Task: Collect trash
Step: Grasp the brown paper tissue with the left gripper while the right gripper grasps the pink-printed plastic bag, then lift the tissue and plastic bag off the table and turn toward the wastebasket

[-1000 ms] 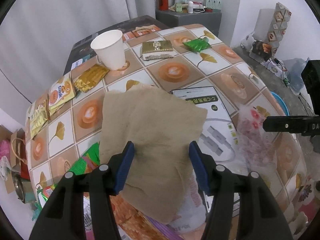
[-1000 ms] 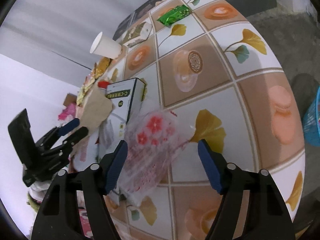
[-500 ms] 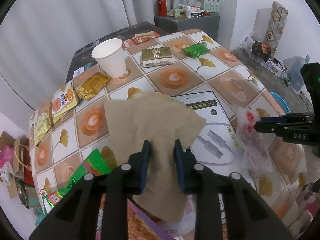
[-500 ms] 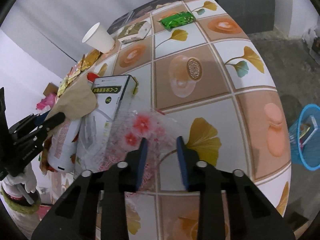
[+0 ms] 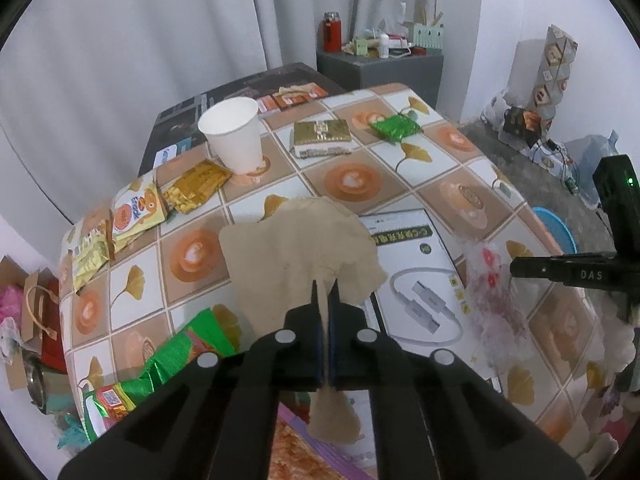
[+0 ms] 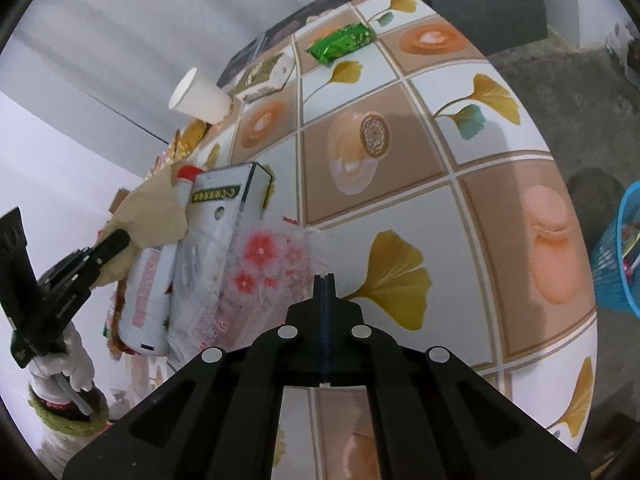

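Two grippers clamped | left gripper [image 5: 325, 292] pinching crumpled brown paper napkin [image 5: 296, 248] | right gripper [image 6: 324, 284] pinching clear flower-printed plastic bag [image 6: 264, 264] | upright white paper cup [image 5: 234, 134], contents unseen | blue mesh basket [image 6: 616, 264] holding scraps | "DAS" readable on right gripper

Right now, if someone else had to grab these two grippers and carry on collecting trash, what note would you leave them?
Left gripper: shut on the brown paper napkin.
Right gripper: shut on the clear flowered plastic bag.
Both pieces are pinched but not binned.
The blue basket stands on the floor beyond the table's right edge.
Left on the table: white paper cup, green wrapper, gold packets, cable box.
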The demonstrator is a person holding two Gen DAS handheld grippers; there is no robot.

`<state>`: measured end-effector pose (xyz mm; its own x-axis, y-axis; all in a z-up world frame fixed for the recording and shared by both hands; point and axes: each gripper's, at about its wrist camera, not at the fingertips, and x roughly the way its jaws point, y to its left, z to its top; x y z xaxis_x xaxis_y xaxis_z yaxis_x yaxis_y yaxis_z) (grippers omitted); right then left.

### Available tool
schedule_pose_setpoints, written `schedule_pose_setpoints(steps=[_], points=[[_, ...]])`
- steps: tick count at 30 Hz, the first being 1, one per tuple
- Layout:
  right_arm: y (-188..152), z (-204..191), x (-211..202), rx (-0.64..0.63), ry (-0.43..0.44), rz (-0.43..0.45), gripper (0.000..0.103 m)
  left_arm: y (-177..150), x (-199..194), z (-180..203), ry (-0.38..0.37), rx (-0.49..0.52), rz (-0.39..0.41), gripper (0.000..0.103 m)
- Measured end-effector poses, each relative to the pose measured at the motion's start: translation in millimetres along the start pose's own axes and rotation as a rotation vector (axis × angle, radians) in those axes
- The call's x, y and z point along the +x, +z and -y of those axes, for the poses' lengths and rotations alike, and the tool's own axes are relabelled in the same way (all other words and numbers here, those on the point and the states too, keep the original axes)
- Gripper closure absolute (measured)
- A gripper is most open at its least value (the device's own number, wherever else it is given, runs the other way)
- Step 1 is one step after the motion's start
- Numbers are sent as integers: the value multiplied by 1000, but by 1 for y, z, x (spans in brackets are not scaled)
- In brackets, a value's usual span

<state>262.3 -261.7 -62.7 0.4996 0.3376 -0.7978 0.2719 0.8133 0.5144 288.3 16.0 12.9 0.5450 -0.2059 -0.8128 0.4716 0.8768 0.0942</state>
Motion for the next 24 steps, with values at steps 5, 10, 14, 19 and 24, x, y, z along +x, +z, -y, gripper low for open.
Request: schedule_pose_setpoints(steps=[5,10,14,19,24], points=[[5,2,-13,18,33,34,103,2,-10,-2,5,-11,38,102],[11,2,-14,29,40,35,83,2,-14,1,3,-9,49,102],[18,-4,-2,5,9,9,54,1,-14,2,-3,-6,53,102],[12,-36,20,-166,-109,-24,45,0,-13,3,-6,-10,54,102],[5,-59,35,-293,-207,-5,48,-1,-15,2,-10,-20,57,102]])
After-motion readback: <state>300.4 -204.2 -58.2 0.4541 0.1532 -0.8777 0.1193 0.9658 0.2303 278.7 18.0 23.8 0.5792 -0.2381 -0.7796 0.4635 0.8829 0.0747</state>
